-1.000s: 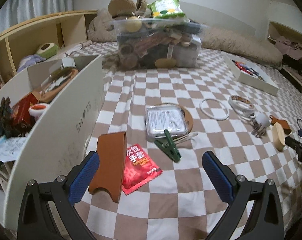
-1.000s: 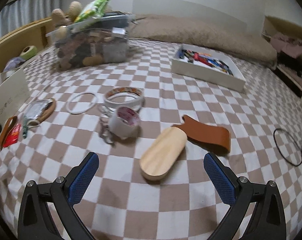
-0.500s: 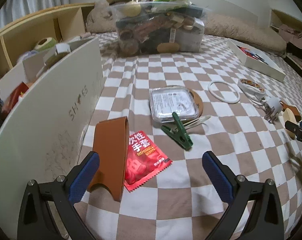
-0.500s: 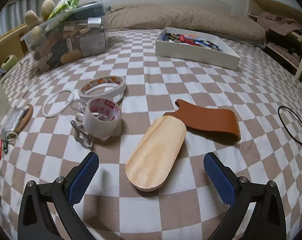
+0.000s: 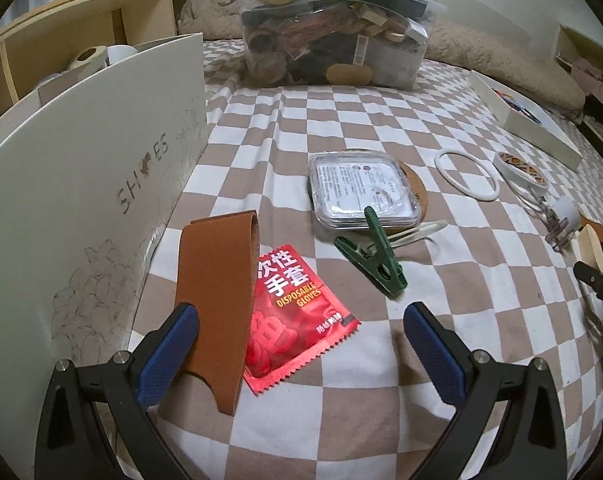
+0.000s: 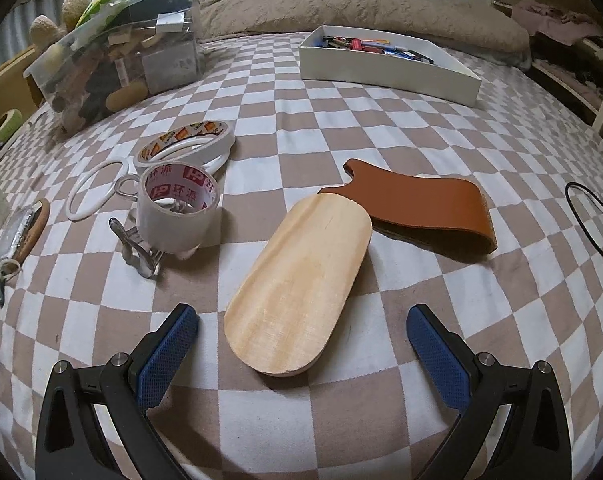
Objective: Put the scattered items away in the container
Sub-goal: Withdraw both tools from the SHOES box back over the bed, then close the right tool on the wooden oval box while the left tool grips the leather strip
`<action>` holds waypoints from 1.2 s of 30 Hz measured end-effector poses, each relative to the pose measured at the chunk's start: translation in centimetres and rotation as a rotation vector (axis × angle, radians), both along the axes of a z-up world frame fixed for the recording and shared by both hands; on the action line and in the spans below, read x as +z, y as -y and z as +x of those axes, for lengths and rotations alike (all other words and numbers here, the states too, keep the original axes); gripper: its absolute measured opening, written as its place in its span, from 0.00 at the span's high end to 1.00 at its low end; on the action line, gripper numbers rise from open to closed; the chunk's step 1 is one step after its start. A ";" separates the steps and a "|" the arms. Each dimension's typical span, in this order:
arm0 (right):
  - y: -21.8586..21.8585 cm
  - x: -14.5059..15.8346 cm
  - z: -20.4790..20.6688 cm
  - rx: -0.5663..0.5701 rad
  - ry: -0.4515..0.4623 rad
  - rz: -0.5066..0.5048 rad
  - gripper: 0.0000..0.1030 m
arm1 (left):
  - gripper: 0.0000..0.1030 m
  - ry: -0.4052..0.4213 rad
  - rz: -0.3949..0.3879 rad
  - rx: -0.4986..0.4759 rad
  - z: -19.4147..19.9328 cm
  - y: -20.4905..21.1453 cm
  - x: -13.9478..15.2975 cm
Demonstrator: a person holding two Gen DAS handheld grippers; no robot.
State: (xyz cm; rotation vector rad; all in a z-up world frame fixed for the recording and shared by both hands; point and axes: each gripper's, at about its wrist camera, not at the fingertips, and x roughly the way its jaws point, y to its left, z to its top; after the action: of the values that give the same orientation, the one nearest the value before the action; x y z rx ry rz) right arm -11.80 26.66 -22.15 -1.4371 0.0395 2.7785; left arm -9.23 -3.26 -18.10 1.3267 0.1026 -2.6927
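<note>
My left gripper [image 5: 299,344] is open, low over a red packet of disposable gloves [image 5: 291,312] and a folded brown leather piece [image 5: 217,292] that lies against its left finger. A green clip [image 5: 375,256] and a clear plastic case [image 5: 363,188] lie just beyond. The white shoe box [image 5: 81,184] stands at the left. My right gripper [image 6: 301,346] is open, straddling the near end of an oval wooden board [image 6: 301,288]. Beside the board lie a second brown leather piece [image 6: 425,208] and a tape roll [image 6: 177,208].
A full clear bin [image 5: 333,36] stands at the back of the checkered bed. A white tray of pens [image 6: 389,64] sits far right. A flat tape roll [image 6: 185,144], white ring [image 6: 95,190], metal clip [image 6: 137,252] and black ring [image 6: 593,220] lie around.
Both grippers have dropped lower and moved forward. The glove packet and leather piece now sit between the left fingers; the wooden board has come up close between the right fingers.
</note>
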 end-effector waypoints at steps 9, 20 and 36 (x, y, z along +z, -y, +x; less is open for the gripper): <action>-0.1 -0.1 0.0 0.005 0.007 -0.004 0.00 | 0.00 0.009 -0.043 0.009 -0.1 -0.3 -1.0; 0.1 -0.1 0.1 0.002 -0.009 0.008 0.00 | 0.00 0.006 -0.024 -0.024 0.2 -0.5 -1.0; 0.0 -0.1 0.4 0.000 -0.034 -0.004 0.00 | 0.00 0.001 -0.005 -0.315 1.5 -6.9 -1.0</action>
State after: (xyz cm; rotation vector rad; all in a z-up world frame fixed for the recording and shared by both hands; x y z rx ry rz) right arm -11.45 26.68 -22.30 -1.3908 0.0457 2.8049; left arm -7.72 3.62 -19.07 1.4513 -0.1237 -2.9428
